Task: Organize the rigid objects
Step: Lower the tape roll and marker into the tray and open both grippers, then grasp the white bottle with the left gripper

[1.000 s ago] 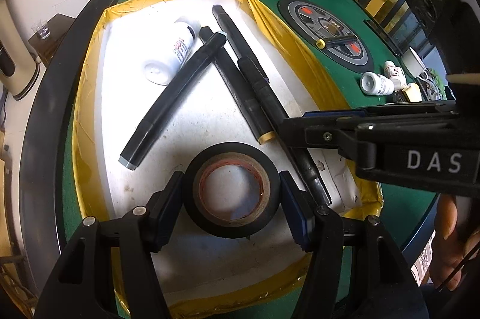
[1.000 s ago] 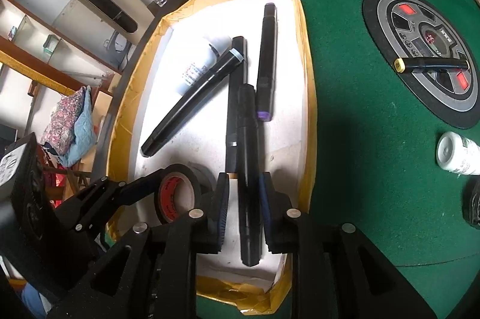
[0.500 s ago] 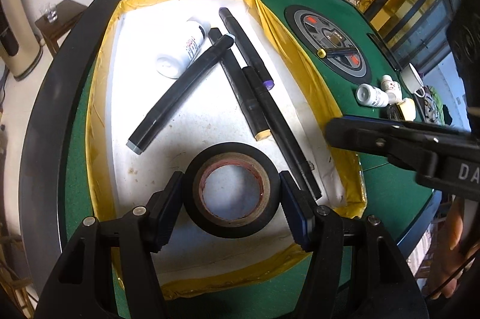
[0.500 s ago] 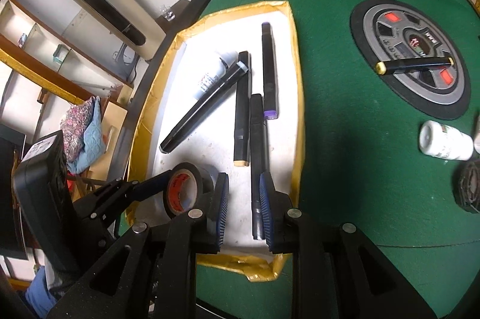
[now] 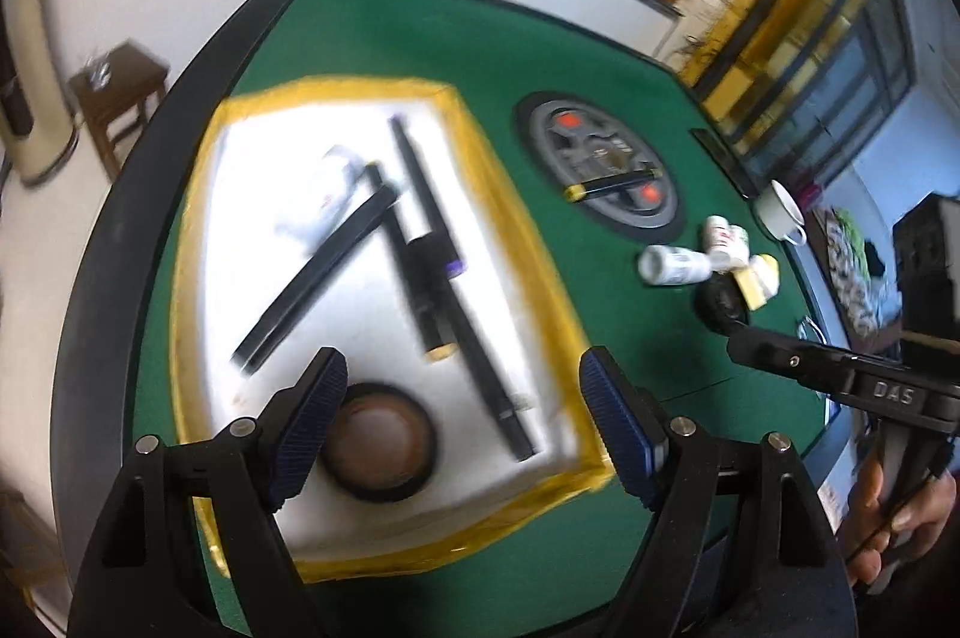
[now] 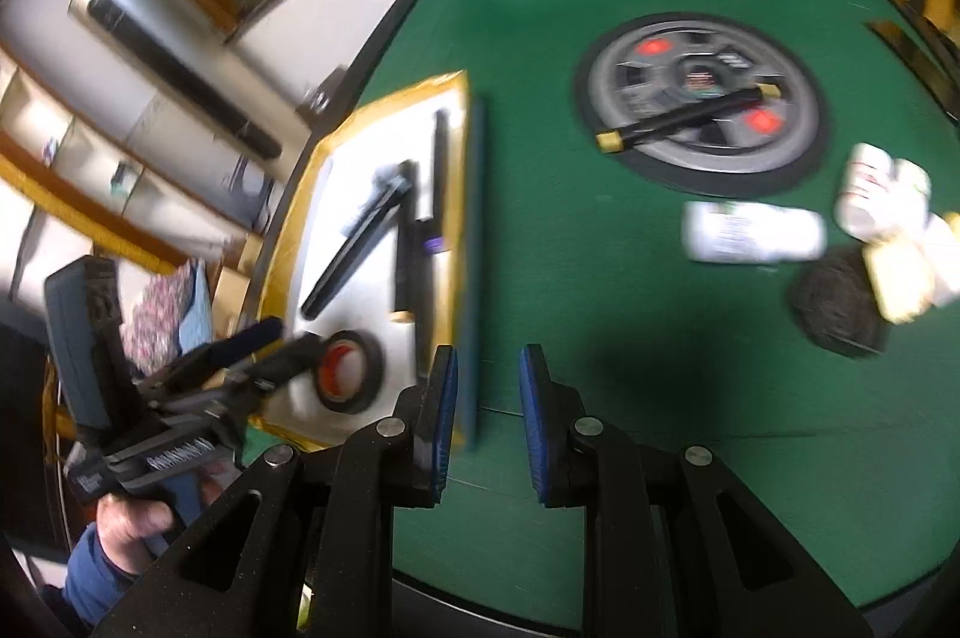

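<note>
Green felt covers the table (image 5: 372, 38), and a white tray edged with yellow tape (image 5: 186, 242) fills the left half of my left wrist view. At the tray's upper left lies a white bottle (image 5: 327, 206), too blurred to read. Just right of it a black marker (image 5: 315, 281) slants down to the left, and two more black markers run down the middle: a shorter one with a yellow end (image 5: 423, 293) and a longer one (image 5: 465, 314) beside it on the right. At the lower centre of that view my left claw (image 5: 462, 422) hangs above the tray with its jaws opening wide. The roll of black tape (image 5: 381, 443) lies flat on the tray, under the left finger (image 5: 306, 422) and touched by neither pad.

Further right, a round grey dial (image 5: 600, 164) sits on the felt with a yellow-tipped black marker (image 5: 609, 182) across it. Right again, small white bottles (image 5: 675, 263) cluster beside a dark roll (image 5: 720, 305).

In the right wrist view my right claw (image 6: 489, 422) sits at the lower centre over bare felt, just right of the tray. Its jaws stand a narrow gap apart with nothing between them.
</note>
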